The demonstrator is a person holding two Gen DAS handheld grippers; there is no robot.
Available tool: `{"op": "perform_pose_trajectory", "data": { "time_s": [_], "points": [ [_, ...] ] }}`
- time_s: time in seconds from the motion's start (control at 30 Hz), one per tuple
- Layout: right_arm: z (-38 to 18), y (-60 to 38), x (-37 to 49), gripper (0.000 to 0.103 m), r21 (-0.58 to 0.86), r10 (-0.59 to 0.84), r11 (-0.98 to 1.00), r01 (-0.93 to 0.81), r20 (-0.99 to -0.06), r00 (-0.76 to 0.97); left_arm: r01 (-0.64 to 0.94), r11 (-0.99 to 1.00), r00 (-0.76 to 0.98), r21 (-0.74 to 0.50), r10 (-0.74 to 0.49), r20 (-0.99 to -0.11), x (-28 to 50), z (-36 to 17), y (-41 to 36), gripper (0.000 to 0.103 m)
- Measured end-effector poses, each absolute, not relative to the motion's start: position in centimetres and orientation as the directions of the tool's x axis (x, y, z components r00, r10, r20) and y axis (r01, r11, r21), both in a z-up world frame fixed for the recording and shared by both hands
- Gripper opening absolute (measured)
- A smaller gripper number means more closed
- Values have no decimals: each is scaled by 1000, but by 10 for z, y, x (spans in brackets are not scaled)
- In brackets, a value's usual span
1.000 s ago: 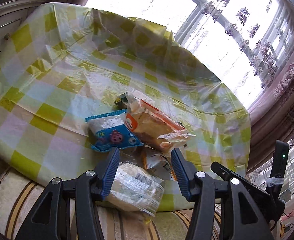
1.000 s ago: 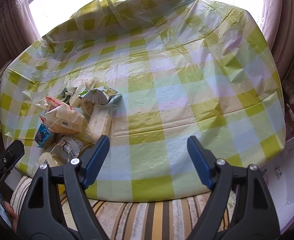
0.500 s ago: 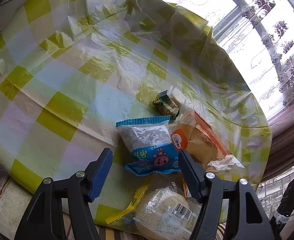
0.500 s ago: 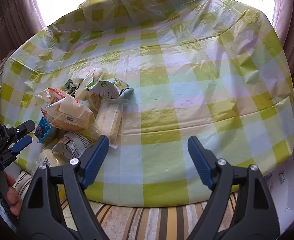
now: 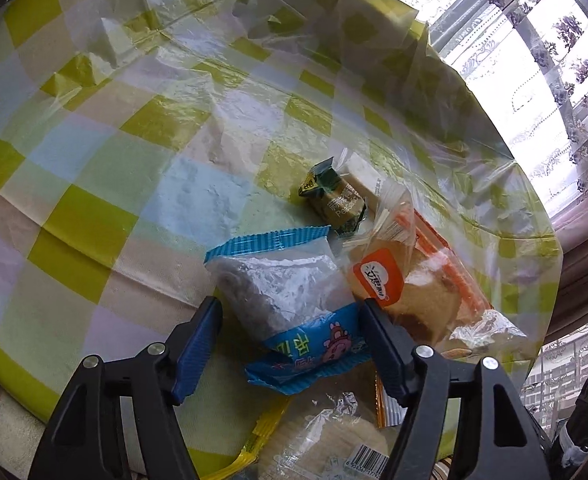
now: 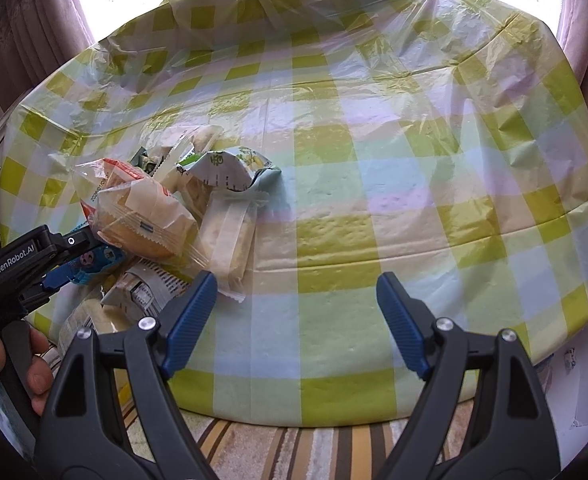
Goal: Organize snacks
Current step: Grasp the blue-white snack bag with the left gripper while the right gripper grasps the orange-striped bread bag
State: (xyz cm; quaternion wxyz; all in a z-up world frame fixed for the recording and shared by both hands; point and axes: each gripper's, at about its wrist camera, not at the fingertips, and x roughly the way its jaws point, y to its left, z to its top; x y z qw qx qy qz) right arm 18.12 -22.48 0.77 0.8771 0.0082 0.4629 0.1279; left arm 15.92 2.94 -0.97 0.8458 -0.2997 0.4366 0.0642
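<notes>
Snack packets lie heaped at the near left of the checked tablecloth (image 6: 373,200). My left gripper (image 5: 290,308) straddles the blue packet (image 5: 278,280) with a pink cartoon. Its jaws are closing: the right pad touches the packet's edge, the left pad stands clear. Beside it sit an orange-labelled bread pack (image 5: 409,296) and a small dark green packet (image 5: 333,200). In the right wrist view the left gripper (image 6: 84,254) reaches into the heap by the bread pack (image 6: 146,220). My right gripper (image 6: 297,280) hangs open over bare cloth, with nothing between its fingers.
A clear-wrapped round cake with a barcode (image 5: 333,440) lies under the left gripper at the table edge. A pale long bar (image 6: 230,240) and a green-white pouch (image 6: 234,168) flank the heap. Striped fabric (image 6: 294,448) runs below the front edge. Bright windows and curtains ring the table.
My left gripper moved forward and down from the clear-wrapped cake to the blue packet, and its jaws spread wider. The right gripper edged slightly closer to the table.
</notes>
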Motion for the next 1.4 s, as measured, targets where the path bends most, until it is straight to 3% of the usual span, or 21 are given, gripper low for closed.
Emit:
{"op": "perform_pose_trajectory", "data": {
  "time_s": [0.07,0.27,0.43,0.6,0.83,1.3,1.33,1.4],
  "points": [
    [7,-222,183,84,130,233,966,-223,-811,536,-362,824,608,-435,-145,-781,161,-10,27,58],
    [13,-207,182,87,119,264,949,-291,-804,533,-344,817,623,-462,-169,-763,158,-12,30,50],
    [22,-182,177,91,78,309,901,-426,-805,507,-348,808,635,-475,-169,-754,152,-14,35,49],
    [29,-150,175,91,-56,293,832,-552,-801,523,-361,800,645,-479,-157,-748,148,-13,40,47],
    [27,-110,185,91,-177,271,749,-639,-798,539,-394,778,664,-489,-127,-737,138,-12,52,46],
    [1,-82,202,90,-136,282,731,-669,-832,478,-414,758,683,-504,-107,-723,132,-11,60,46],
    [0,-82,204,89,-133,286,731,-669,-830,478,-414,758,682,-504,-107,-723,132,-11,60,46],
    [-4,-80,207,71,-121,285,730,-672,-840,461,-414,759,683,-502,-106,-723,131,-11,59,46]
  ]
}}
